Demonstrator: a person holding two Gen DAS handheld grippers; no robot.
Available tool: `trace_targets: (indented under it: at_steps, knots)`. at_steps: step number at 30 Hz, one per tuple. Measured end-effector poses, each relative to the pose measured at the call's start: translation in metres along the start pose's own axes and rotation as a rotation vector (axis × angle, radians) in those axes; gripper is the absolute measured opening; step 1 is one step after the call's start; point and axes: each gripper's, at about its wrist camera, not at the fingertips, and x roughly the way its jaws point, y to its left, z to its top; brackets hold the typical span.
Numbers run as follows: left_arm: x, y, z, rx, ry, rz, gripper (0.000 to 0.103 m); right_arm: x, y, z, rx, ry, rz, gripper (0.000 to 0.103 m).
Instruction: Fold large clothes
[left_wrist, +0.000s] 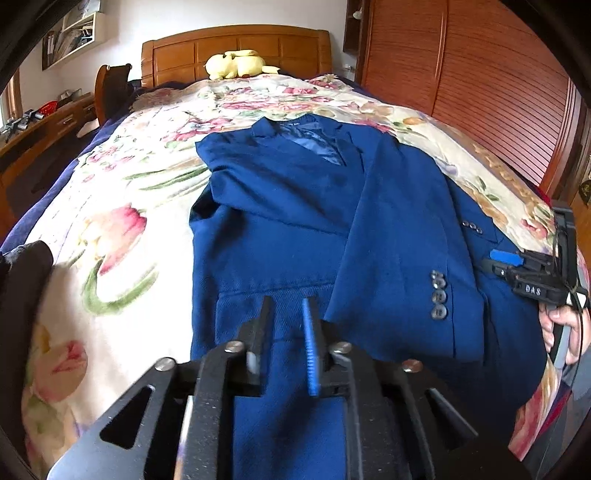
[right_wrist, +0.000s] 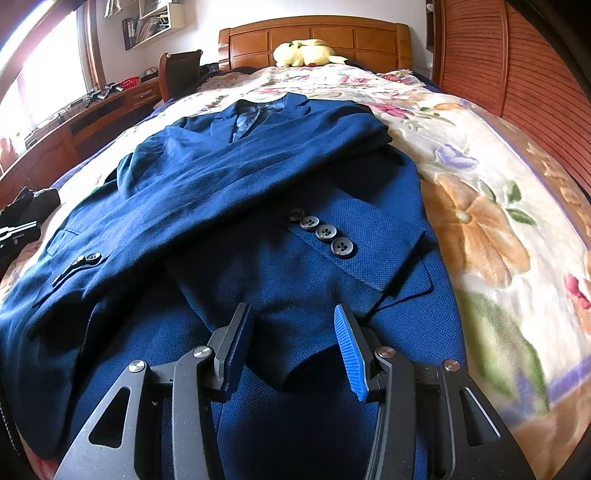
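A dark blue suit jacket (right_wrist: 258, 177) lies face up along a bed, its long axis running from the near hem to the collar at the far end, which points toward the carved wooden headboard (right_wrist: 314, 37). Both sleeves are folded inward across the front, each cuff carrying a row of four dark, glossy buttons (right_wrist: 325, 232); the cloth shows a fine woven texture, with a shinier blue lining at the open neck. Beneath it spreads a plush cream blanket (right_wrist: 480, 206) printed with large pink, orange and purple flowers. A yellow soft toy (right_wrist: 306, 51) rests at the headboard, and slatted reddish-brown wardrobe doors (left_wrist: 480, 74) stand to the right. The left gripper (left_wrist: 288, 325) hovers over the near hem, its black fingers with ribbed blue pads only narrowly parted, with nothing visibly clamped between them. The right gripper (right_wrist: 295, 332) stands about half open above the jacket's lower right front, holding nothing; in the left wrist view it appears at the far right edge, held by a hand (left_wrist: 565, 328), with the white letters "DAS" readable on its black body. Dark clothing (right_wrist: 26, 218) lies at the left bed edge.
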Motion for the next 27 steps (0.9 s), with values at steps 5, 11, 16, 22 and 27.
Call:
trace_targets:
  at_steps: [5,11,16,22,27]
  knots:
    - [-0.028,0.016,-0.026,-0.014,0.007,-0.005,0.032,0.000,0.000,0.000,0.012,-0.002,0.011,0.048]
    - [-0.057,0.032,-0.052,-0.069,0.014,0.025,0.033,0.001,0.000,0.000,0.023,-0.003,0.022,0.049]
    - [-0.067,0.030,-0.068,-0.066,0.029,0.050,0.034,0.001,-0.001,-0.001,0.027,-0.003,0.025,0.049]
    - [-0.060,0.036,-0.087,-0.085,0.077,0.078,0.034,0.001,-0.001,0.000,0.027,-0.003,0.025,0.050]
    - [-0.054,0.040,-0.099,-0.098,0.092,0.102,0.034,0.002,-0.001,0.000,0.026,-0.003,0.025,0.050]
